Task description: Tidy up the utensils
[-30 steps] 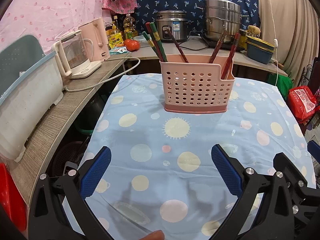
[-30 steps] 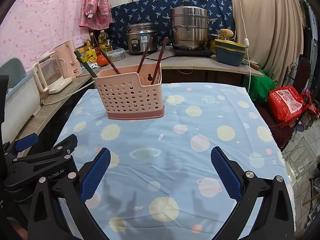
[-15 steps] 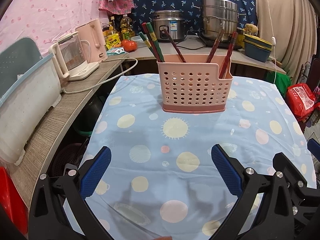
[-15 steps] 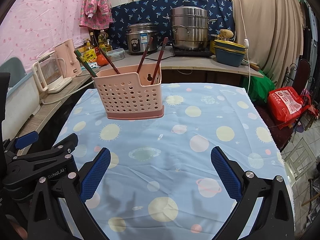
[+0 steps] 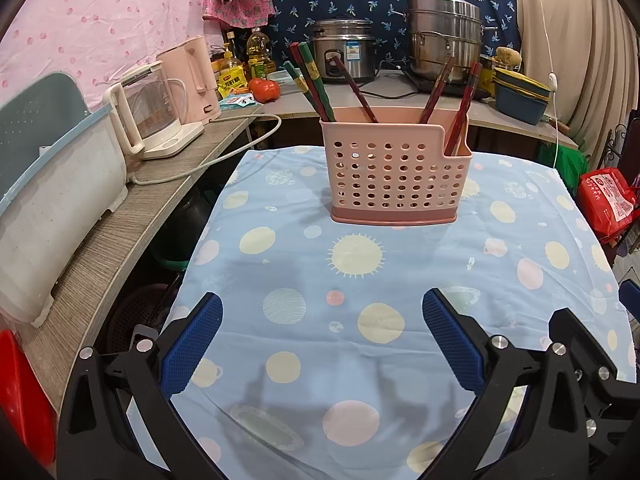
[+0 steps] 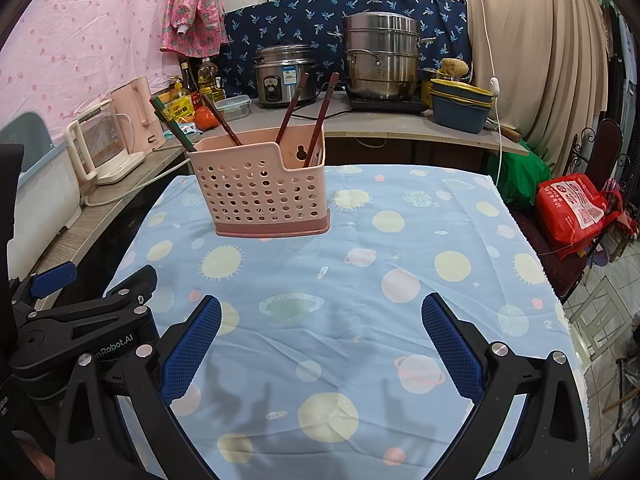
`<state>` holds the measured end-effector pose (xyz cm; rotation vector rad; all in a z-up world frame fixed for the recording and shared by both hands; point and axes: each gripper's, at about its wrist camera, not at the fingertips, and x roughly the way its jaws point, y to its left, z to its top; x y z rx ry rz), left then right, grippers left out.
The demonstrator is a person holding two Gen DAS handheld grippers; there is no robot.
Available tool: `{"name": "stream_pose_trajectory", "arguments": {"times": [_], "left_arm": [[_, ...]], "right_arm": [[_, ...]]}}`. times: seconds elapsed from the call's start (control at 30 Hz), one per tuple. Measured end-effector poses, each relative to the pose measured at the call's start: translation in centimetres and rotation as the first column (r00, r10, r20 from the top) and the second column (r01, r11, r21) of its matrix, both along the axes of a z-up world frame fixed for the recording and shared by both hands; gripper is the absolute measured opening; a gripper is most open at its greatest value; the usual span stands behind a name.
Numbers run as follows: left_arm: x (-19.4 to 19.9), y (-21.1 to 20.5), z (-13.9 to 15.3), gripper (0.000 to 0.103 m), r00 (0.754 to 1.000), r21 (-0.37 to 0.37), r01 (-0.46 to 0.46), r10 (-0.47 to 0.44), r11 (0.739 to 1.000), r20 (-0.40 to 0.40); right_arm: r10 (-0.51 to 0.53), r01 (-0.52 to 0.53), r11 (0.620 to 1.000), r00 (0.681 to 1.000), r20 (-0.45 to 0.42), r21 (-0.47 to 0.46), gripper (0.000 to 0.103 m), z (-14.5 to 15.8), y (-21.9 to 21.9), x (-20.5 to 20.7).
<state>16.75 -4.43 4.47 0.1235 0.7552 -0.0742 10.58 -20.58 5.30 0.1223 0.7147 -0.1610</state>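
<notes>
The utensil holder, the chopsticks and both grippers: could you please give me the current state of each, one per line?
Pink utensil holder: upright on the blue tablecloth, untouched.
Chopsticks: all standing tilted inside the holder, none on the cloth.
Left gripper: open, empty, above the cloth, short of the holder.
Right gripper: open, empty, above the cloth.
Glass kettle: upright on its base, lid shut.

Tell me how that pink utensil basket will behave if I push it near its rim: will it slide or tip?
The pink basket looks like thin perforated plastic, so probably light. It stands tall on a narrow base, with chopsticks leaning well above its rim, so a high push may tip it. The tablecloth beneath may bunch rather than let it slide.
</notes>
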Motion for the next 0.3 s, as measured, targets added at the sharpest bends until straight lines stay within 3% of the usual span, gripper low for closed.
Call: {"name": "stream_pose_trajectory", "arguments": {"times": [0.3], "left_arm": [[0.14, -0.15, -0.05, 0.096, 1.000, 0.015, 0.008, -0.008, 1.000, 0.001]], "right_arm": [[-0.003, 0.003, 1.000, 1.000, 0.001, -0.001, 0.097, -0.01, 0.03, 0.00]]}}
